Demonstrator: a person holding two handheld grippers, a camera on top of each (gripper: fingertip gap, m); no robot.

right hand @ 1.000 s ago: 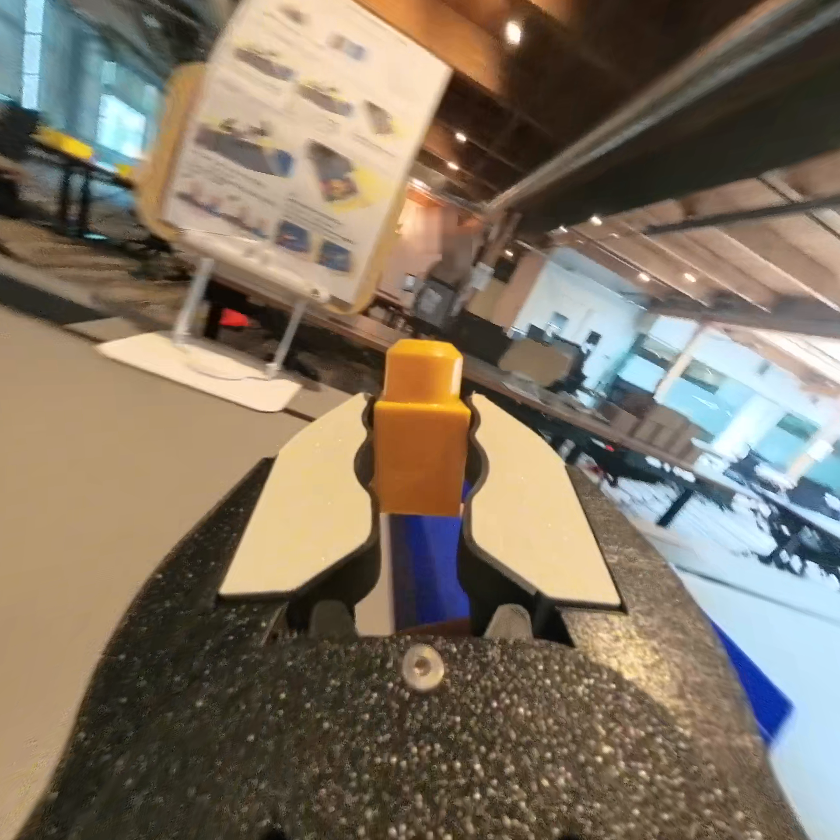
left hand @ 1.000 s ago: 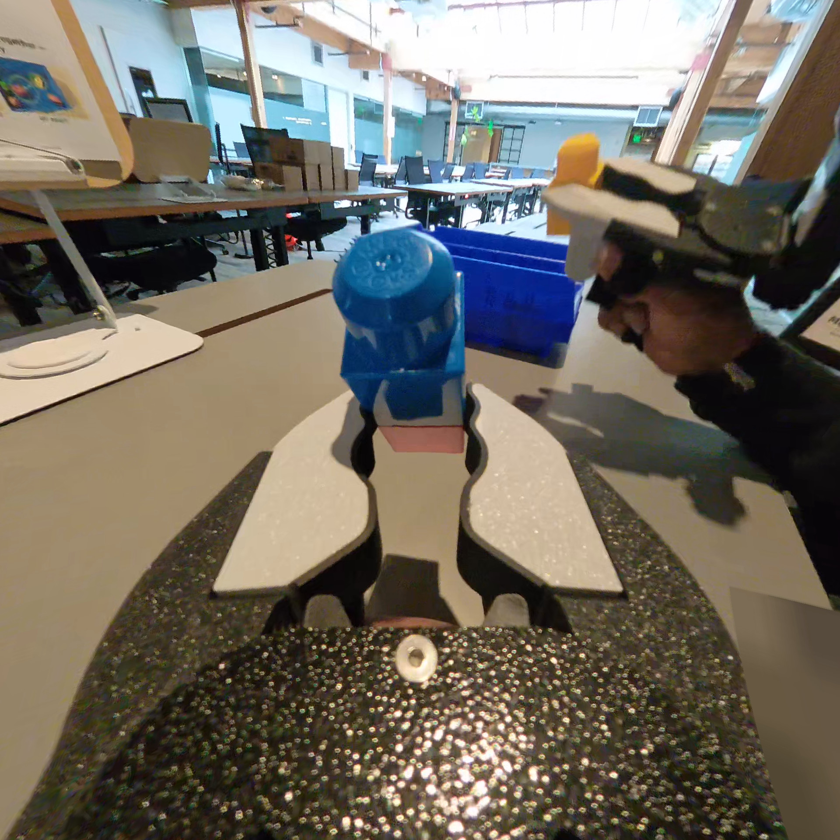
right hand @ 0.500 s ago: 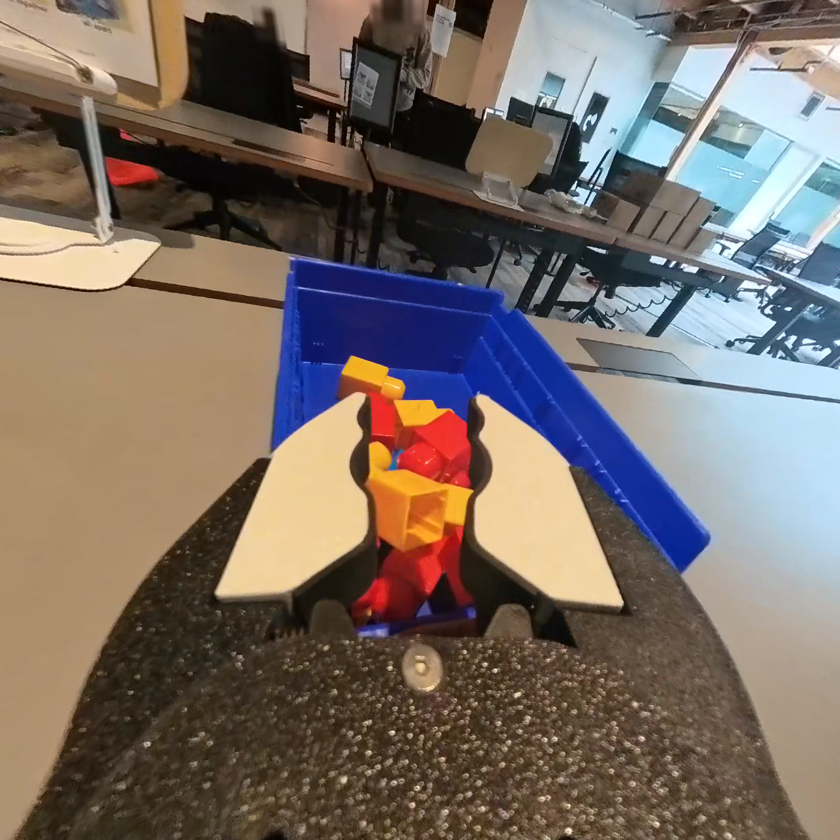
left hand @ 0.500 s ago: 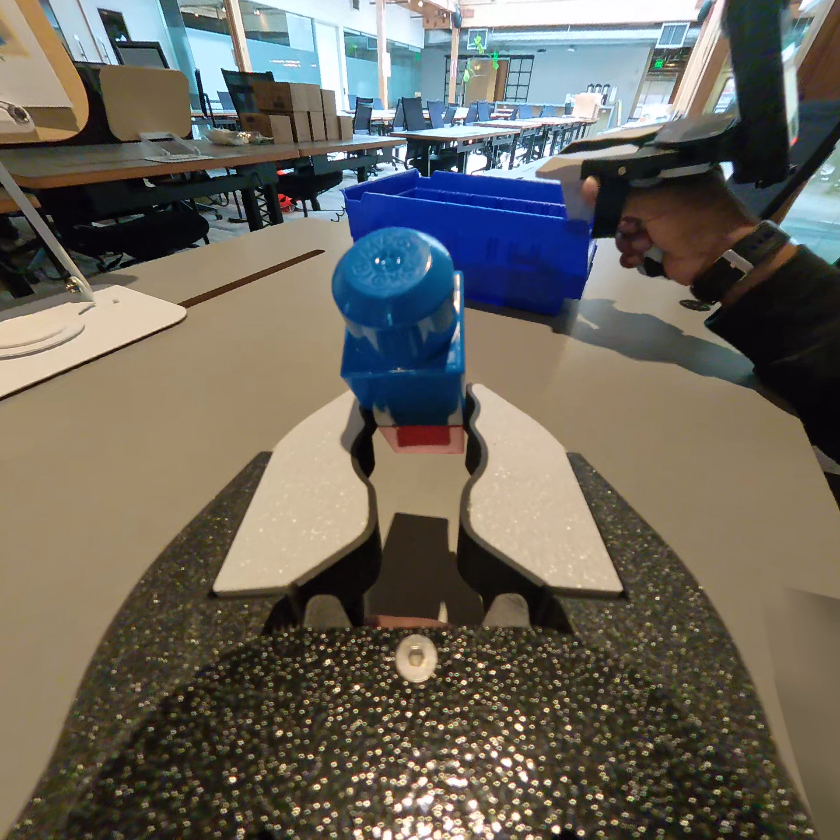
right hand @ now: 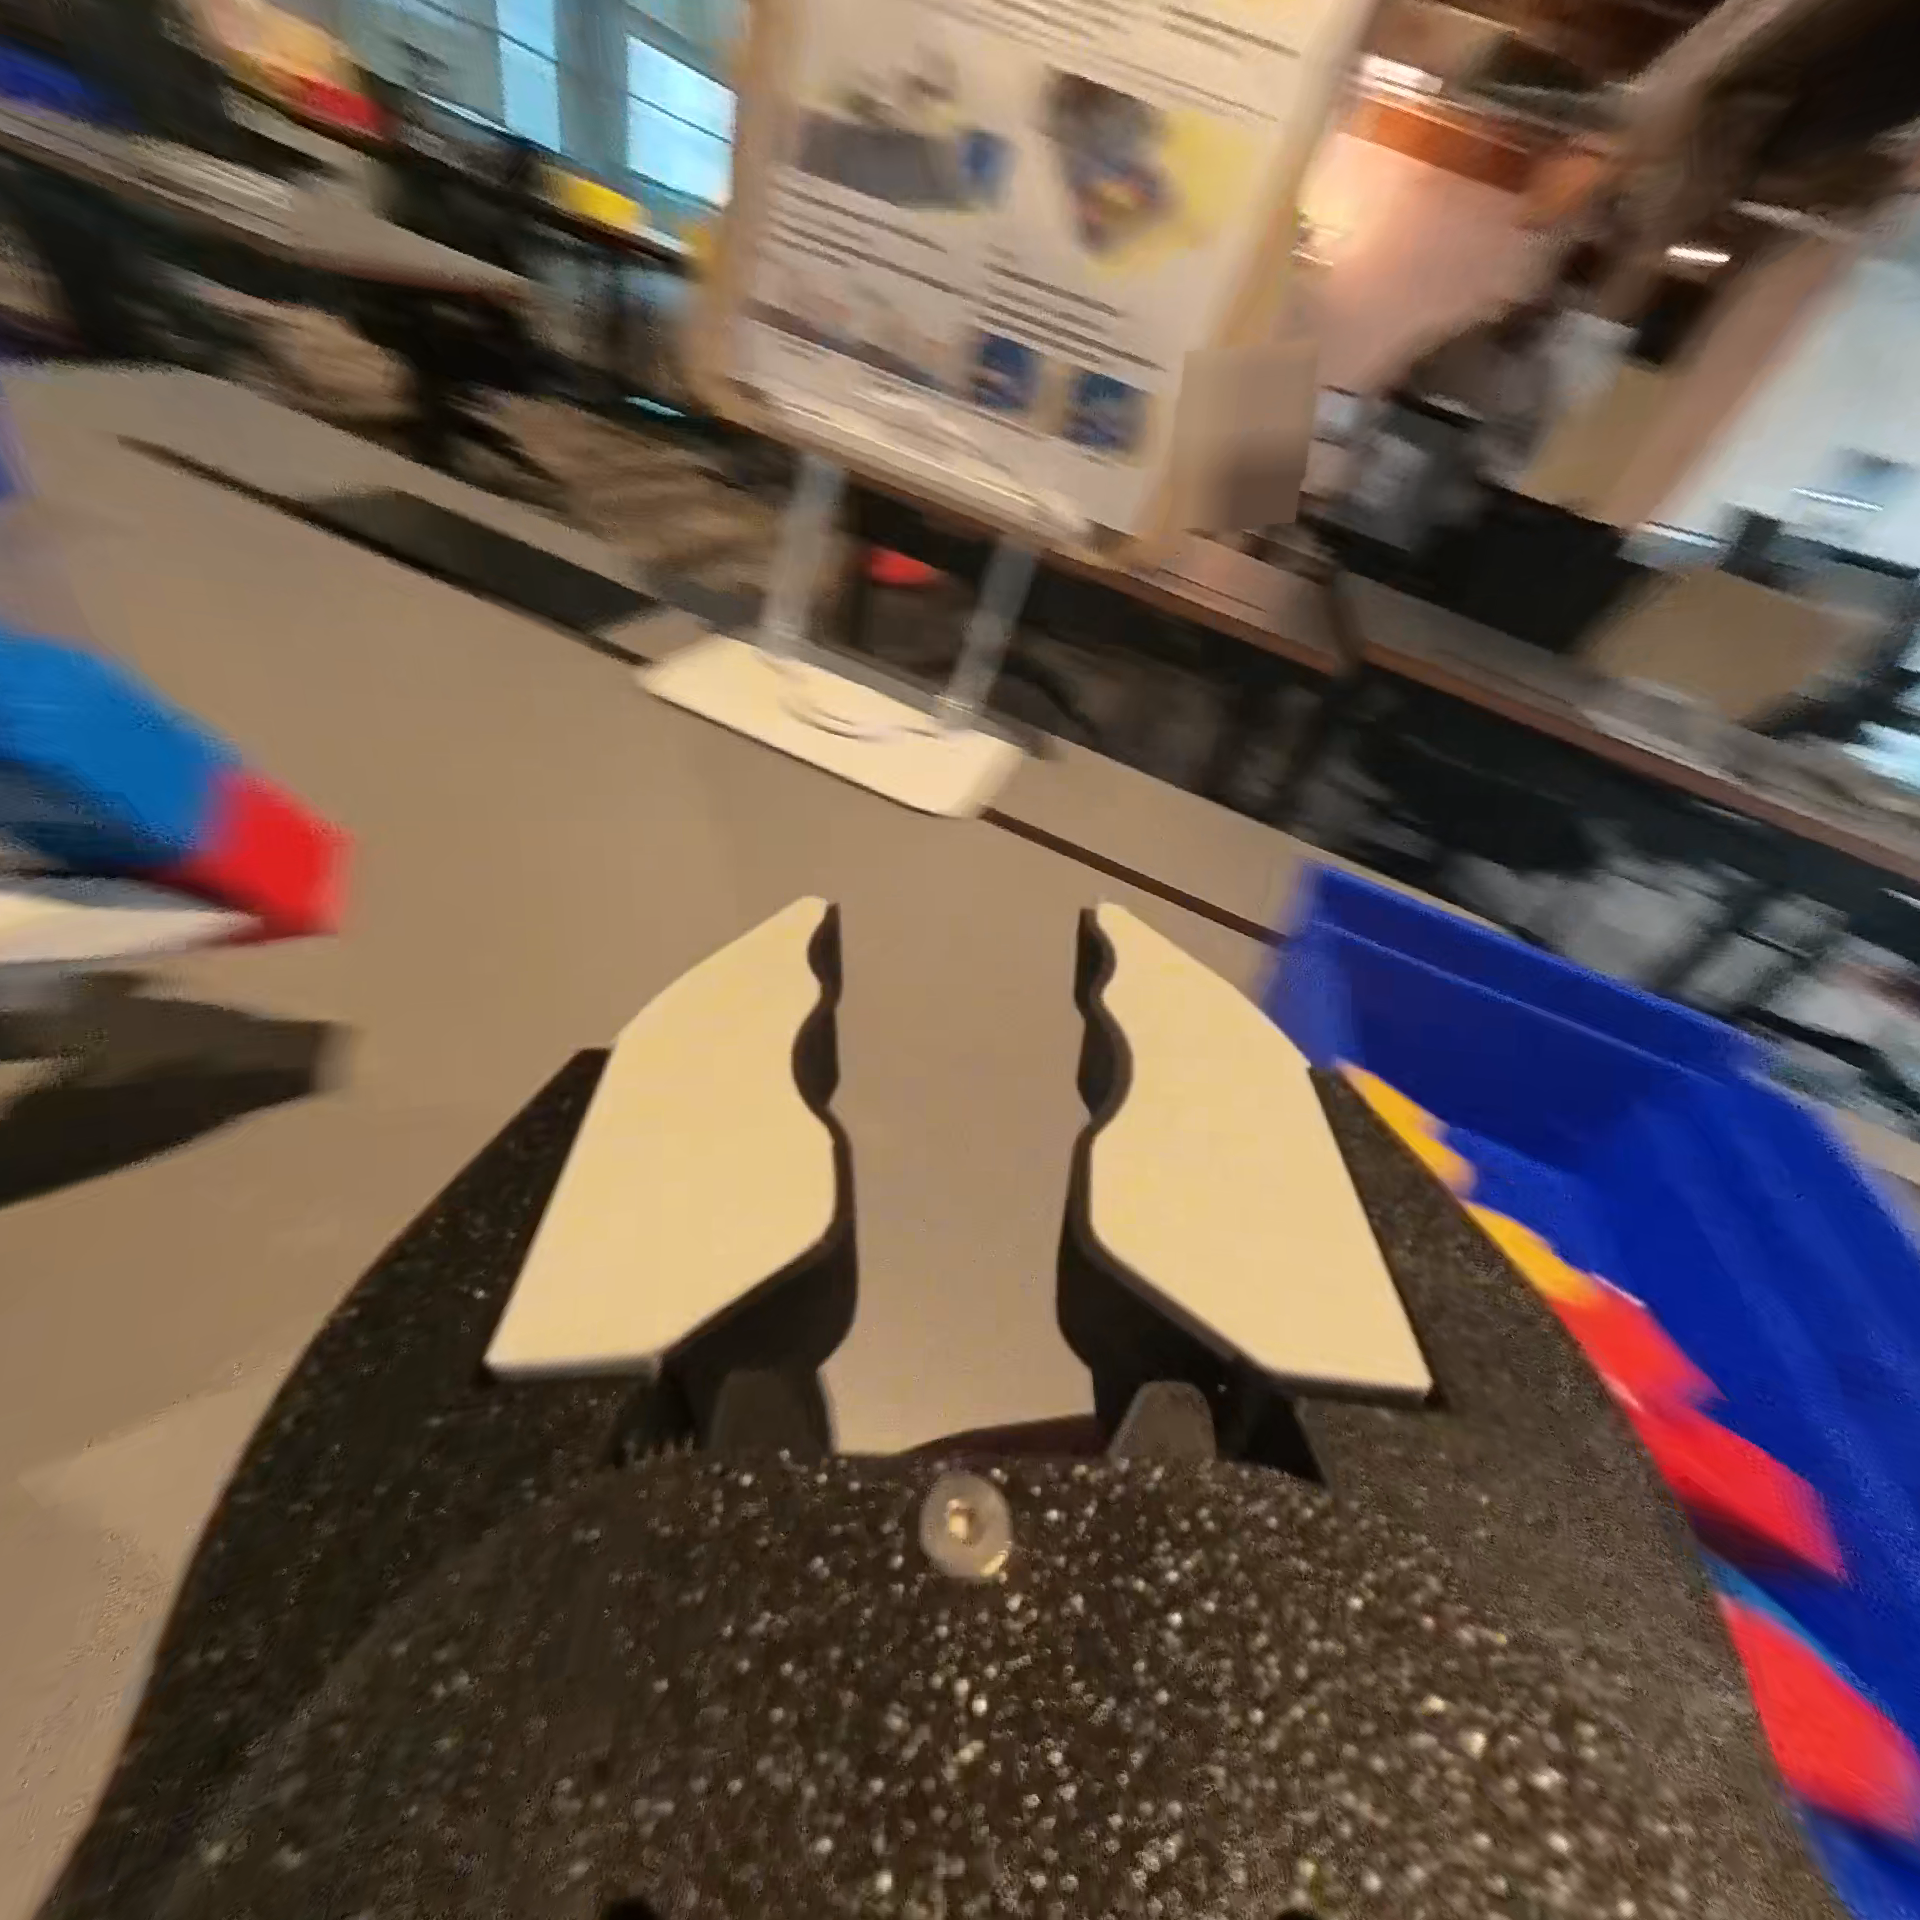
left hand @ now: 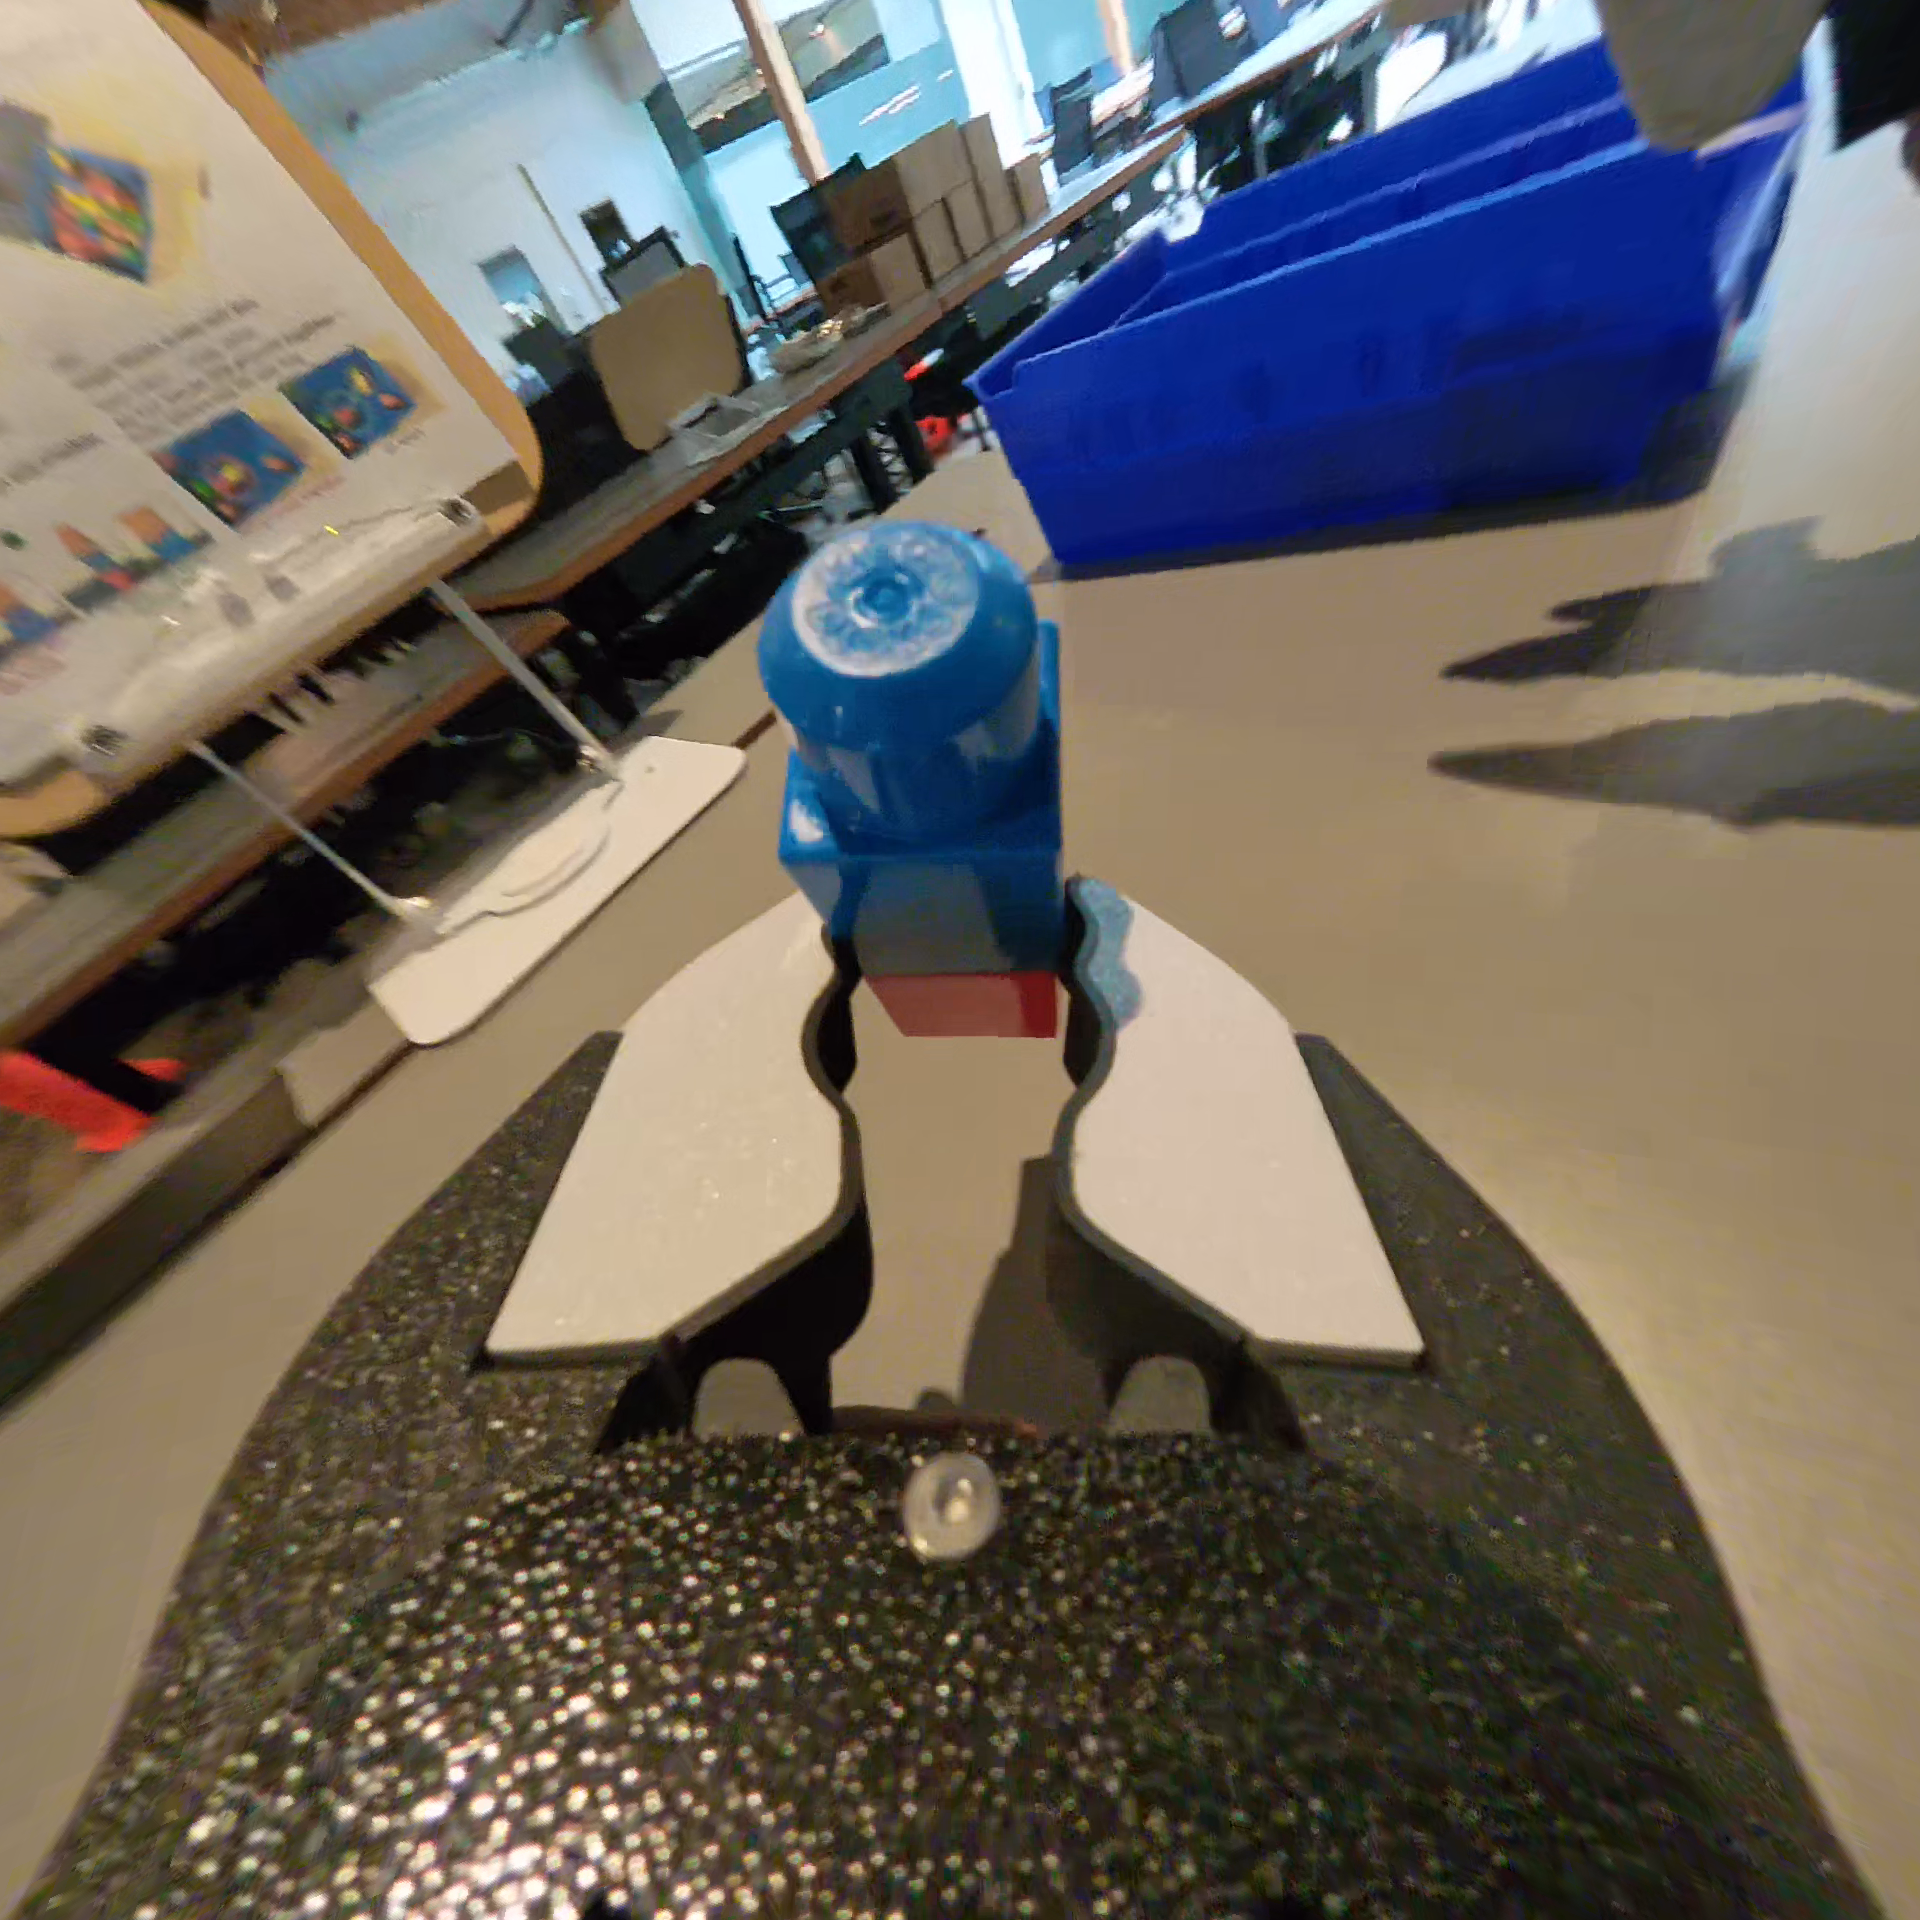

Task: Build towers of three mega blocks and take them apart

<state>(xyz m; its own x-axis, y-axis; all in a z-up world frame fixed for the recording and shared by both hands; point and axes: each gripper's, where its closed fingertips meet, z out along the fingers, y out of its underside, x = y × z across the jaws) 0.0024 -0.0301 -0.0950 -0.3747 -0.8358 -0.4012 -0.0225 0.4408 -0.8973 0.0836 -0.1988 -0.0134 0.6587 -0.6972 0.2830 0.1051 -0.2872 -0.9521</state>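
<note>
Jaws: left gripper [left hand: 951, 935] pinching blue block [left hand: 925, 769] stacked on red block [left hand: 971, 1003]; right gripper [right hand: 956, 935] spread, empty.
Blue bin [right hand: 1621, 1122] of blocks sits right, instruction board [left hand: 208, 343] behind; right view blurred.

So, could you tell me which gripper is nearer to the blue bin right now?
Right. The right gripper is empty beside the blue bin; the left gripper grips the blue block farther back.

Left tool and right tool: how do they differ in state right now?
The left tool is shut on the blue block with a red block under it; the right tool is open and empty. The left view is sharp, the right motion-blurred. Both are over the grey table.
</note>
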